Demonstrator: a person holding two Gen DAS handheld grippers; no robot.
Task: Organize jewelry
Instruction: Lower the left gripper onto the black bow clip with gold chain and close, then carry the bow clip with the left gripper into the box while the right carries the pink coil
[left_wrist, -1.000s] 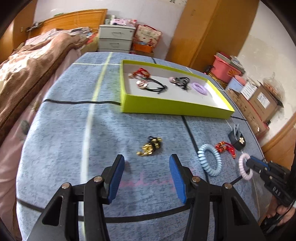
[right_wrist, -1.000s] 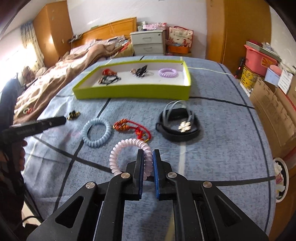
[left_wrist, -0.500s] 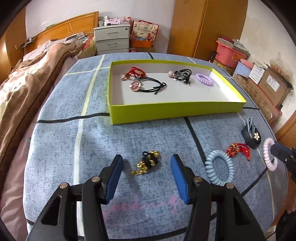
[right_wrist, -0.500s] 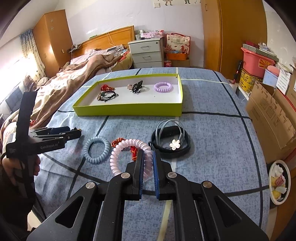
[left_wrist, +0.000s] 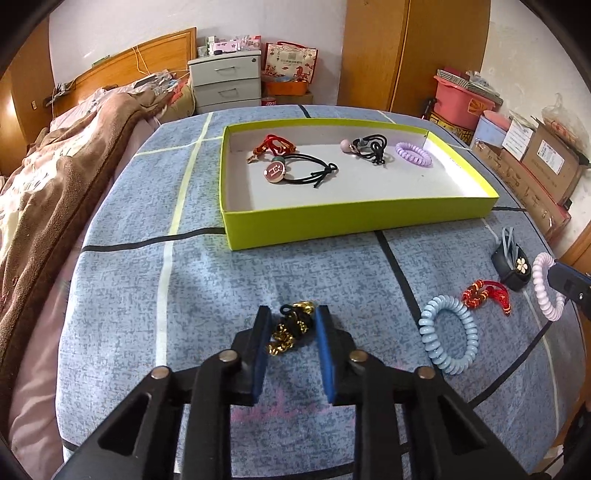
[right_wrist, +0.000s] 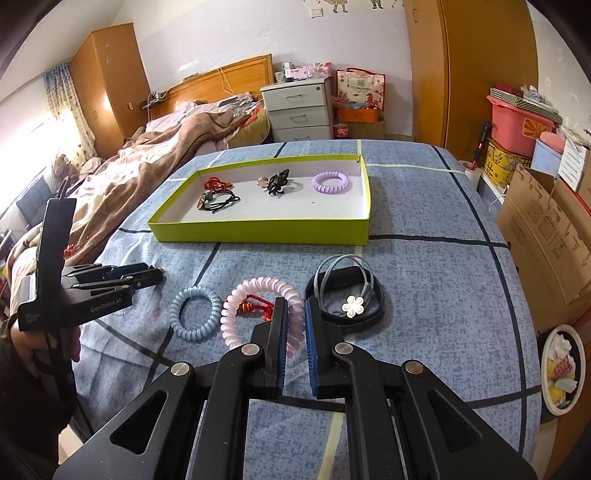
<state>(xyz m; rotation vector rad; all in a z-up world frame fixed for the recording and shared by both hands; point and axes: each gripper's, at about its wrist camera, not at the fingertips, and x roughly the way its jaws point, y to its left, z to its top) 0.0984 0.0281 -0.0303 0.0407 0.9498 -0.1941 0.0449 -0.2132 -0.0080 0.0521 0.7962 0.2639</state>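
Observation:
My left gripper (left_wrist: 293, 319) has closed on the gold chain hair tie (left_wrist: 293, 326), which lies on the blue cloth; the pads touch both its sides. My right gripper (right_wrist: 293, 308) is shut on the pink coil hair tie (right_wrist: 258, 310) and holds it above the cloth; it also shows at the right edge of the left wrist view (left_wrist: 545, 286). The lime-green tray (left_wrist: 354, 218) ahead holds a red cord piece (left_wrist: 273, 146), a black tie with a round charm (left_wrist: 295, 171), a black bow tie (left_wrist: 369, 146) and a purple coil tie (left_wrist: 413, 154).
On the cloth lie a light blue coil tie (left_wrist: 448, 338), a red knotted cord (left_wrist: 485, 295) and a black band with a white flower (right_wrist: 347, 297). A bed with a brown blanket (left_wrist: 55, 177) is to the left. Cardboard boxes (right_wrist: 546, 229) stand to the right.
My left gripper moved forward over the gold chain tie and closed its jaws onto it. My right gripper lifted the pink coil tie slightly higher.

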